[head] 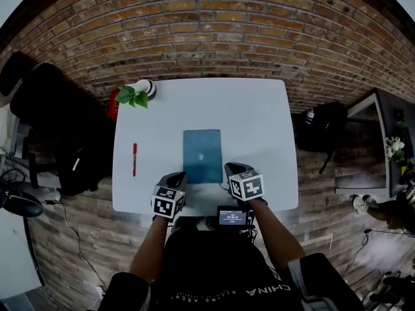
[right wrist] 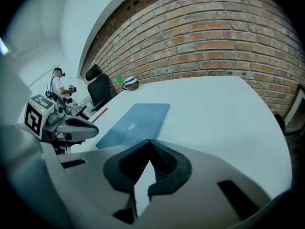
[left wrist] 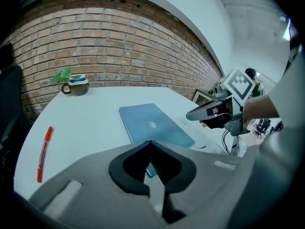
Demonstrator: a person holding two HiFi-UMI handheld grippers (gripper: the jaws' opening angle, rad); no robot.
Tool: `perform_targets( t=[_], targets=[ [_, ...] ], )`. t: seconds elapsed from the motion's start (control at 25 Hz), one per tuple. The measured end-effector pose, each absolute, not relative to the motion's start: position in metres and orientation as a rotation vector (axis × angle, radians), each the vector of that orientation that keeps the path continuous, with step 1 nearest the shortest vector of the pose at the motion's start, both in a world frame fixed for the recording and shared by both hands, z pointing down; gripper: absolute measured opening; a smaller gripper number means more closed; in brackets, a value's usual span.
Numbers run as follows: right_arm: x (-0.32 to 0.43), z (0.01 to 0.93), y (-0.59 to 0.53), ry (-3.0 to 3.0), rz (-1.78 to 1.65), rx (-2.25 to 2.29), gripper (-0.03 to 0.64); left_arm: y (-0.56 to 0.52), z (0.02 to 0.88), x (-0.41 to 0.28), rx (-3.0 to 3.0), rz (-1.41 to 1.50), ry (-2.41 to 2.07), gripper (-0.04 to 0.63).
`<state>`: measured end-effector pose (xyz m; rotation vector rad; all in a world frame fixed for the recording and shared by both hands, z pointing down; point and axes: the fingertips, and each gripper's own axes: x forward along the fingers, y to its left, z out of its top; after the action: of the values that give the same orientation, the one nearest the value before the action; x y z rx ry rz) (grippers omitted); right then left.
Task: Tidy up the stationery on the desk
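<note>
2 closed, empty grippers, left gripper (head: 176, 177) and right gripper (head: 231, 169), flank the blue notebook (head: 201, 155); the person's shirt (head: 258, 294) reads "CHINA".

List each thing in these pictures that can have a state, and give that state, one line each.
Notebook, closed, flat on the table.
Pen, lying flat near the left edge, untouched.
Mug, upright at the far left corner.
Left gripper, jaws shut, empty.
Right gripper, jaws shut, empty.
</note>
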<state>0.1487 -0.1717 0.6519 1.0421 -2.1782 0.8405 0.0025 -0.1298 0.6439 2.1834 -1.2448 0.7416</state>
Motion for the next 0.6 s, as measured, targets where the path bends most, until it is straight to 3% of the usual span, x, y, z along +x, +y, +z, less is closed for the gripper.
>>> perform_targets(
  t=[0.2, 0.6],
  targets=[
    [0.141, 0.659, -0.176, -2.147, 0.857, 1.067, 0.015, -0.150, 0.652, -0.001, 2.181, 0.814, -1.200, 0.012],
    [0.123, 0.678, -0.191, -2.098, 0.933, 1.131, 0.144, -0.178, 0.673, -0.001, 2.174, 0.905, -1.098, 0.011]
  ],
)
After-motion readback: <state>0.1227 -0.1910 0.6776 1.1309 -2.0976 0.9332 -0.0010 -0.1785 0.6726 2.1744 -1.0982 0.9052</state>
